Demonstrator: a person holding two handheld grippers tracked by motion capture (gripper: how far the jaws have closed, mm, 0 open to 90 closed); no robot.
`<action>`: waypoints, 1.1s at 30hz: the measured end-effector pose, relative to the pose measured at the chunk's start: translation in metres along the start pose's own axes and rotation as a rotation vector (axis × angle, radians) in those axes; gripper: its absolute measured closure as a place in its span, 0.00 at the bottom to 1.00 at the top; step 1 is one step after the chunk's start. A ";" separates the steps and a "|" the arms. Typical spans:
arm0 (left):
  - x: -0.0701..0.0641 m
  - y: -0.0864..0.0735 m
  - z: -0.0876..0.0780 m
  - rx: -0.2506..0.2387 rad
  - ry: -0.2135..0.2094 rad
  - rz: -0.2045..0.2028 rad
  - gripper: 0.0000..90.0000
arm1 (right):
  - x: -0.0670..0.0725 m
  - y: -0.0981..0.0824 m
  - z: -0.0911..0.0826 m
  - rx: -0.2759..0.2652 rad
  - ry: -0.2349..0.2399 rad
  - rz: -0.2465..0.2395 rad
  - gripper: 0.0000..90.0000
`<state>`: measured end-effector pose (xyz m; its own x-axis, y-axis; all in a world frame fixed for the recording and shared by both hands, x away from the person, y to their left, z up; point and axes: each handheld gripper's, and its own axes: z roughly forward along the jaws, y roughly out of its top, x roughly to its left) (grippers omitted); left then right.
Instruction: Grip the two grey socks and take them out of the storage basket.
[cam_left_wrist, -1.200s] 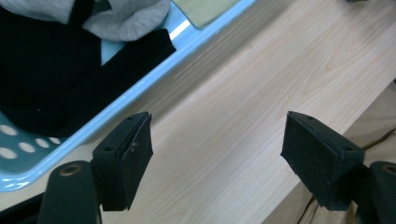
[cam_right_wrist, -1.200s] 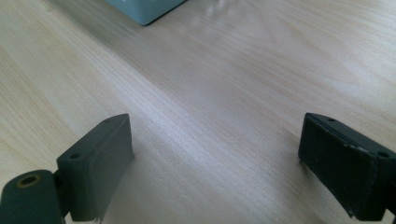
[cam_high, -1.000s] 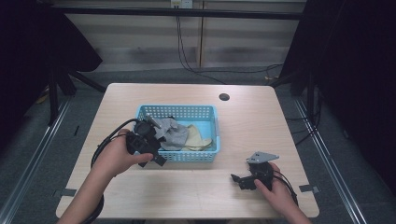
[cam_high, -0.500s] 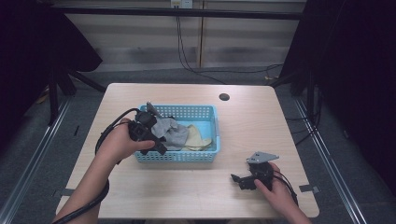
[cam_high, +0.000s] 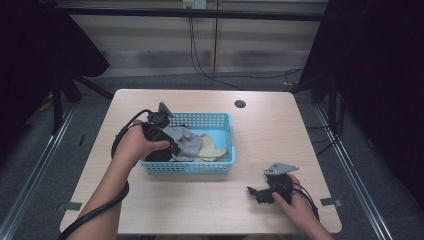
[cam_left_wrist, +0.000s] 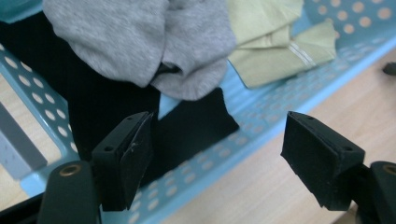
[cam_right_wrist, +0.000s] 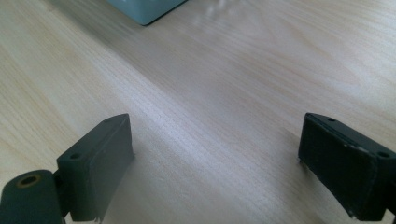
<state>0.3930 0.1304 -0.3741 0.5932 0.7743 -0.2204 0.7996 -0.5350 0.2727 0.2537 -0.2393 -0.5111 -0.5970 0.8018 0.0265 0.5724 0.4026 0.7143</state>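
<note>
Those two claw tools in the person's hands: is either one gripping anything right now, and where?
Nothing is held. The left gripper hangs open over the blue basket's edge, above a black cloth. The right gripper rests open on the bare table.

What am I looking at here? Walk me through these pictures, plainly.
A person sits at a wooden table and holds a hand-worked tool in each hand. Each tool is a gripper with two black jaws and its own small camera.

The high view looks down from above. The left gripper is over the left end of a blue basket. The right gripper rests on the table near the front right.

The left gripper view looks along that tool's jaws into the basket. Inside lie a grey cloth, a black cloth and a yellowish cloth. The jaws stand open just above the black cloth and the basket's wall; nothing is held.

The right gripper view shows its jaws open over bare wood, with a corner of the basket at the top.

A small dark hole sits near the table's far edge.
</note>
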 end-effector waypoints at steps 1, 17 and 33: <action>0.001 0.002 0.002 -0.003 0.002 -0.008 0.26 | 0.000 0.000 0.000 0.000 0.000 0.000 0.10; 0.014 0.015 0.039 -0.017 0.008 -0.090 0.32 | 0.000 0.000 0.000 0.001 0.000 0.000 0.10; 0.013 0.020 0.065 0.009 0.042 -0.102 0.43 | 0.000 0.000 0.000 0.000 0.000 -0.001 0.10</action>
<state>0.4224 0.1083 -0.4321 0.5047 0.8380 -0.2072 0.8564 -0.4558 0.2426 0.2537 -0.2394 -0.5112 -0.5981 0.8010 0.0258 0.5715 0.4037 0.7144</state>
